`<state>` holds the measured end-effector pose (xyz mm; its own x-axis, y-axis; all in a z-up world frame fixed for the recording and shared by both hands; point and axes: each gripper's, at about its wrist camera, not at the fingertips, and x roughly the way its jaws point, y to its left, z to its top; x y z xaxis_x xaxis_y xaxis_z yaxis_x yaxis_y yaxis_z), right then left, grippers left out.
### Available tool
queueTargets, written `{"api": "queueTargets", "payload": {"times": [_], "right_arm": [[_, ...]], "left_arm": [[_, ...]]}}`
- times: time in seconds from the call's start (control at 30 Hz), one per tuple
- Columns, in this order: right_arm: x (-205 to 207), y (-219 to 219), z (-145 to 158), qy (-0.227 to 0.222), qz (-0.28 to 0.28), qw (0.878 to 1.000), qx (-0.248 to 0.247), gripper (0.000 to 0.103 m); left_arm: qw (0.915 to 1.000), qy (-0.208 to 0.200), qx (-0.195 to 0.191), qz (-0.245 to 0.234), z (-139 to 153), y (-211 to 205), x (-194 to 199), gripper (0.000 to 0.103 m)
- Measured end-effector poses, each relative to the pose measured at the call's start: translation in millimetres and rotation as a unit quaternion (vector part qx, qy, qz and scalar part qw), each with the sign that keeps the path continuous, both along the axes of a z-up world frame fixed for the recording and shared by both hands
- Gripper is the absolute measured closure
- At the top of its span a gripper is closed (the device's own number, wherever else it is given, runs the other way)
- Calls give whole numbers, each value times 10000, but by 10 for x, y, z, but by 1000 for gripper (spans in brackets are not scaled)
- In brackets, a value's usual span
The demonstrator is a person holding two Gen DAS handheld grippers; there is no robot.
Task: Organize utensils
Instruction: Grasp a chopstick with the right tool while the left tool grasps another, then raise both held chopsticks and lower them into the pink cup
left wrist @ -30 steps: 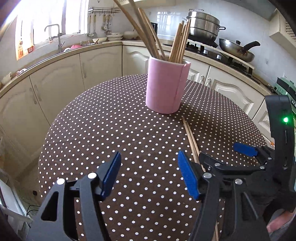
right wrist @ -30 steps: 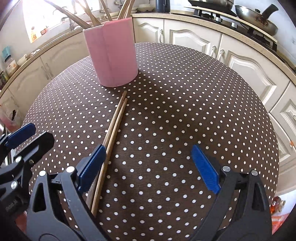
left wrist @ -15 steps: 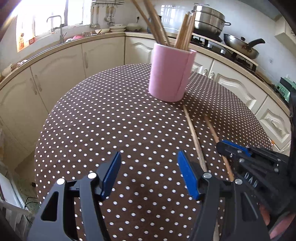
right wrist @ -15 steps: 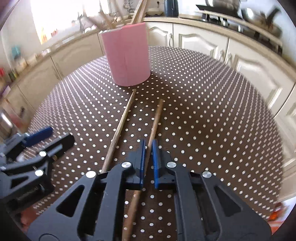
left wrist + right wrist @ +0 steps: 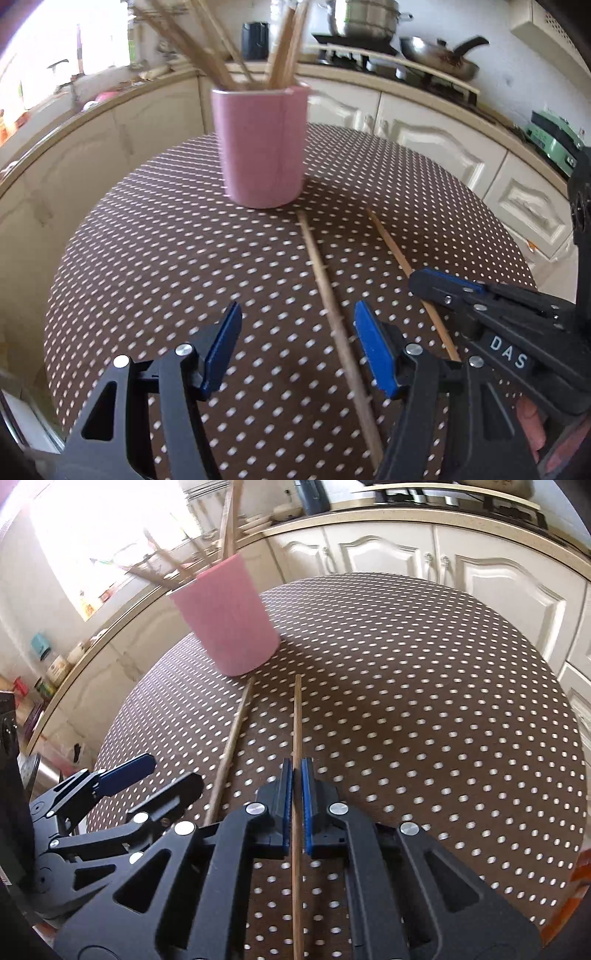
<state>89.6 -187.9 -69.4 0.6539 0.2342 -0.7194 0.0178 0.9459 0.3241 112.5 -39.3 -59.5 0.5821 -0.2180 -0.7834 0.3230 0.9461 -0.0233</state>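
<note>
Right claw [image 5: 294,805] clamps 1 chopstick [image 5: 296,720] | left claw [image 5: 295,350] wide open

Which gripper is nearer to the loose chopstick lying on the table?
Left. The left gripper, open, straddles the loose chopstick without touching it. The right gripper sits farther right, shut on the other chopstick.

I can read only "DAS", in white letters on the right claw [image 5: 436,284] body.
</note>
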Motion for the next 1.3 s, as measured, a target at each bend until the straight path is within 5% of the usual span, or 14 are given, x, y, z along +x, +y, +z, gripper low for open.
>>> {"api": "queueTargets", "payload": {"times": [0.2, 0.3, 0.4, 0.47, 0.63, 0.93, 1.3], "right_arm": [[-1, -196, 87, -65, -295, 9995, -10, 98], [-14, -265, 114, -91, -353, 9993, -24, 98], [-6, -304, 127, -139, -302, 9994, 45, 98], [36, -316, 100, -34, -335, 9994, 121, 98], [119, -358, 34, 149, -359, 9987, 335, 98], [105, -277, 363, -518, -142, 9983, 243, 98], [208, -288, 748, -1038, -171, 9938, 358, 98]], "left_arm": [[9983, 427, 287, 288, -107, -166, 301, 40], [9985, 272, 340, 341, -122, -184, 308, 42], [9982, 150, 331, 486, -120, -145, 322, 88], [9975, 91, 260, 644, -138, -39, 322, 95], [9965, -58, 132, 818, -141, 72, 279, 96], [9953, -310, -225, 891, 69, 219, 218, 96], [9809, -1375, -640, 1217, 678, 396, 52, 96]]}}
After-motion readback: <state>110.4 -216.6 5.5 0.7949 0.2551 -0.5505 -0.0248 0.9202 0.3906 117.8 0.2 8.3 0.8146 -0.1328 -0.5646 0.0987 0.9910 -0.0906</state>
